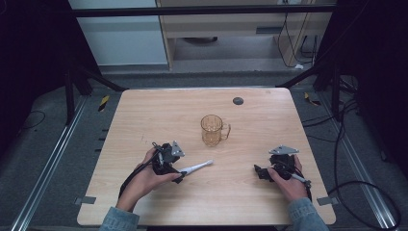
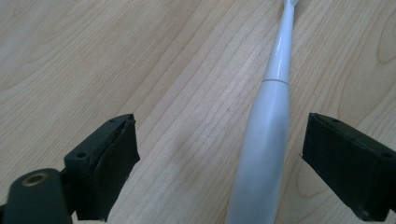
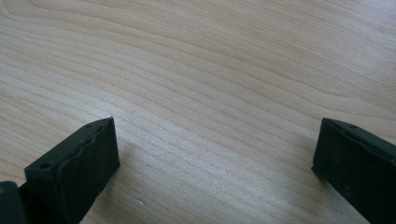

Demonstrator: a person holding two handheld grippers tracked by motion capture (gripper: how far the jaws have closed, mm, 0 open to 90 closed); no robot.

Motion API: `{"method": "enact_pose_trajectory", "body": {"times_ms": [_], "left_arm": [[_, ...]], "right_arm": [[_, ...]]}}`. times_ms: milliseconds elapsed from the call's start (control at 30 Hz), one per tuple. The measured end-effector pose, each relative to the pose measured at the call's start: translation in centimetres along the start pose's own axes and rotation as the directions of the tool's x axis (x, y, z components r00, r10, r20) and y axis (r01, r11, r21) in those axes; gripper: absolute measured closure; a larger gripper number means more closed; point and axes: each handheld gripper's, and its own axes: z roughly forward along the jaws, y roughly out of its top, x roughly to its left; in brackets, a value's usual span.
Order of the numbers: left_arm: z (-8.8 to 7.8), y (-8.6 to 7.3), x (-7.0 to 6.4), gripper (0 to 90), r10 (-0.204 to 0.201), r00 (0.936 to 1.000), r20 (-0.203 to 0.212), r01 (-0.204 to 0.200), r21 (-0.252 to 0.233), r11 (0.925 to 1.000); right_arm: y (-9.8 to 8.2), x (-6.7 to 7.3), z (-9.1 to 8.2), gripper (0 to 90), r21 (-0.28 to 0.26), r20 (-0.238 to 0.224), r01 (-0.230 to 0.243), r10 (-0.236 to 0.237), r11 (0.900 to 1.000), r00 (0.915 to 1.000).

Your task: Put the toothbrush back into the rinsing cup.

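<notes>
A white electric toothbrush point(image 1: 197, 167) lies on the wooden table point(image 1: 163, 115), its thin head end pointing toward the middle. My left gripper point(image 1: 177, 174) is low over its thick handle end. In the left gripper view the toothbrush handle point(image 2: 266, 140) runs between the jaws of the left gripper point(image 2: 223, 126), nearer the right-hand one, and neither pad touches it, so the gripper is open. A clear amber glass mug point(image 1: 212, 130) stands upright beyond the toothbrush, handle to the right. My right gripper point(image 1: 260, 172) rests low at the right, and in its own view the right gripper point(image 3: 217, 126) is open over bare wood.
A small dark round disc point(image 1: 237, 100) sits near the table's far edge. Cables trail from both grippers toward the front edge. Beyond the table are a grey floor, black frame legs and loose cables at the right.
</notes>
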Motion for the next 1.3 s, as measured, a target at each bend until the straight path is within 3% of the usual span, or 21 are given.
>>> {"method": "enact_pose_trajectory", "body": {"times_ms": [500,833,1300], "left_arm": [[0.5,0.2,-0.4,23.8,0.027,0.9982,0.053,-0.029,0.023,0.9993],[0.9,0.1,-0.7,33.7,0.046,0.9930,0.109,-0.052,0.053,0.9972],[1.2,0.2,-0.9,46.0,0.059,0.9881,0.142,-0.070,0.076,0.9946]], "right_arm": [[0.0,0.0,0.0,0.4,0.000,0.000,0.000,0.000,1.000,1.0000],[0.0,0.0,0.0,0.3,0.000,0.000,0.000,0.000,1.000,1.0000],[0.0,0.0,0.0,0.3,0.000,0.000,0.000,0.000,1.000,1.0000]]}}
